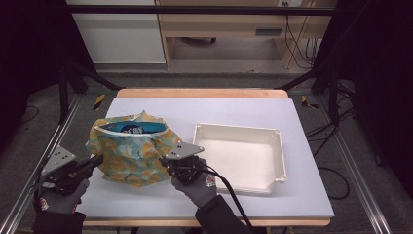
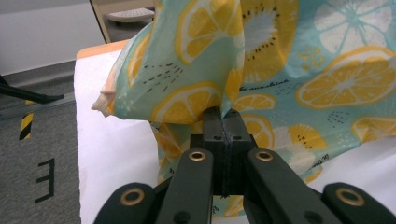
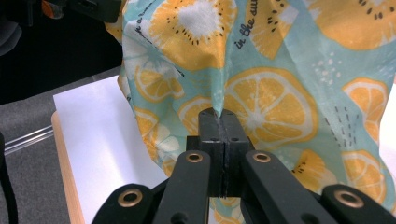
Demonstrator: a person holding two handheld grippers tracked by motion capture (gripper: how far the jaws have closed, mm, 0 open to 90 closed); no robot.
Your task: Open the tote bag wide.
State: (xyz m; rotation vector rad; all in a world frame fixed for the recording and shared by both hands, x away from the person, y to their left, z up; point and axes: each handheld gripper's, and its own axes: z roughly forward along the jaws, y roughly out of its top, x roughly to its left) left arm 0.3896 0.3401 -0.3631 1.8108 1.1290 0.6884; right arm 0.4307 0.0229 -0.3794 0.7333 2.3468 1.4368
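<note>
High view: looking forward and down from above the near table (image 1: 243, 109) edge, far off.
Left gripper view: riding behind its fingers (image 2: 215, 122), facing the fruit-print bag (image 2: 280, 60) close up.
Right gripper view: likewise, pressing close from the opposite side.
Shared: bag, white table top.

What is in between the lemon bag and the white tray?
Nothing. In the high view, a bare strip of the white table cover separates the fruit-print bag from the white tray, though the right gripper pinches the bag's side nearby.
</note>
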